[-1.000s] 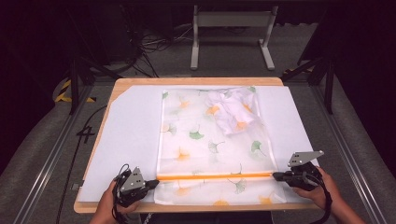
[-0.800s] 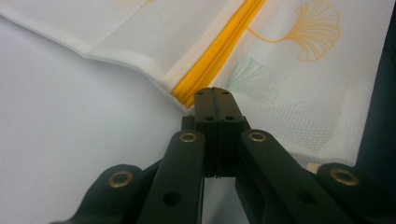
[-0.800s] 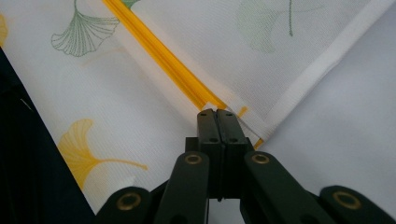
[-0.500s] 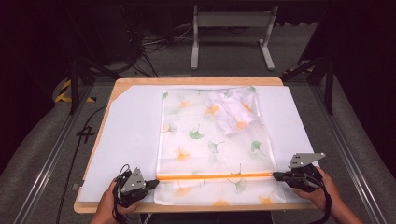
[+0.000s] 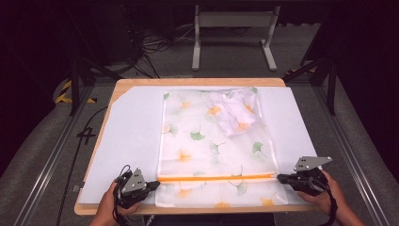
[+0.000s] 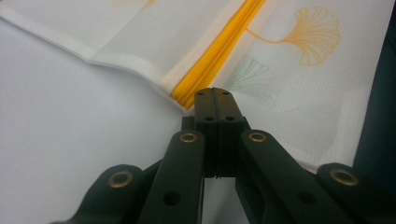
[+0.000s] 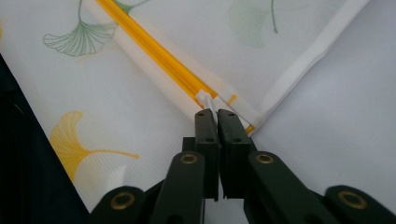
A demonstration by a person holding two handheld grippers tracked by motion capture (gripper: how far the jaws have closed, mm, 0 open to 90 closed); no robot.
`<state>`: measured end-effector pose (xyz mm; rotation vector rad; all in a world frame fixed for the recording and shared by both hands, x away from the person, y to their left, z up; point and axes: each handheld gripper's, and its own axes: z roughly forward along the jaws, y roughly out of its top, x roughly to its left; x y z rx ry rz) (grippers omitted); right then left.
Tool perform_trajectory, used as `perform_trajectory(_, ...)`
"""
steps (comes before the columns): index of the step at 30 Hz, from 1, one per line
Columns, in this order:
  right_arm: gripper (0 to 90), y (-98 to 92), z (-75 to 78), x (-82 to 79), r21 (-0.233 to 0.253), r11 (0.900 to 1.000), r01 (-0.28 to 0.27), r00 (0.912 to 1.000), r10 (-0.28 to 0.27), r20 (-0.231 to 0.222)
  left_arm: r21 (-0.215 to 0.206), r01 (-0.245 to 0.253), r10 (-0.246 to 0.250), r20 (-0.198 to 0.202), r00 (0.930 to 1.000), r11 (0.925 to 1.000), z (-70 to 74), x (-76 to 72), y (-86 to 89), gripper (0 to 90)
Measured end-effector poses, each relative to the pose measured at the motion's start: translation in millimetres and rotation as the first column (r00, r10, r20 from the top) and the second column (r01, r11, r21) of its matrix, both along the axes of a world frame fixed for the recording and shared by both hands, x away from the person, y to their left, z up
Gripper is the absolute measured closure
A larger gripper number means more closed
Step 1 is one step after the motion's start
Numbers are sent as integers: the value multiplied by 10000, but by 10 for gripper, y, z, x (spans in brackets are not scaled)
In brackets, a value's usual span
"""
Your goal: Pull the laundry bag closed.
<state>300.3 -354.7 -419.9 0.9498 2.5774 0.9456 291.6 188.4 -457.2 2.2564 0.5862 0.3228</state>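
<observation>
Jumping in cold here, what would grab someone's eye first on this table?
The orange zipper running across the near end of the white ginkgo-print mesh bag, with something white bunched inside at its far right corner. The left hand-held gripper sits shut at the zipper's left end, and the right hand-held gripper is closed on the white zipper pull at the right end.

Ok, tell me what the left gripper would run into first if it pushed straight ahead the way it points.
The left gripper already sits at the orange zipper end on the mesh bag; going on, it would likely run along that zipper.
</observation>
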Motion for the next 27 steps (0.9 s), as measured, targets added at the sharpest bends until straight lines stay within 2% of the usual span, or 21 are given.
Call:
perform_trajectory(3,847,-27,24,-22,202,9998,-17,9997,13,243,-106,-81,81,-14,10000,9999,5,0,29,900)
perform_trajectory(6,819,-79,67,-54,580,9983,54,9981,-89,605,-273,-156,163,248,9996,9995,49,-1,72,900)
perform_trajectory(11,760,-71,97,-70,666,9978,30,9944,-100,1048,-376,-298,315,443,9985,9988,88,-3,99,883)
perform_trajectory(16,676,-80,115,-80,646,9979,110,9851,-219,1706,-351,-556,581,746,9955,9978,132,11,143,843)
perform_trajectory(19,619,-136,123,-65,550,9979,354,9715,-473,2325,-325,-971,1001,1092,9890,9947,169,25,203,754)
perform_trajectory(22,564,-174,130,-43,645,9962,584,9634,-731,2580,-284,-1242,1270,1438,9814,9918,188,24,249,685)
perform_trajectory(23,564,-174,130,-43,645,9962,584,9634,-731,2580,-284,-1242,1270,1438,9814,9918,188,24,249,666)
perform_trajectory(27,514,-210,138,-3,810,9934,815,9503,-1020,2941,-503,-1588,1653,1750,9706,9860,226,37,344,605)
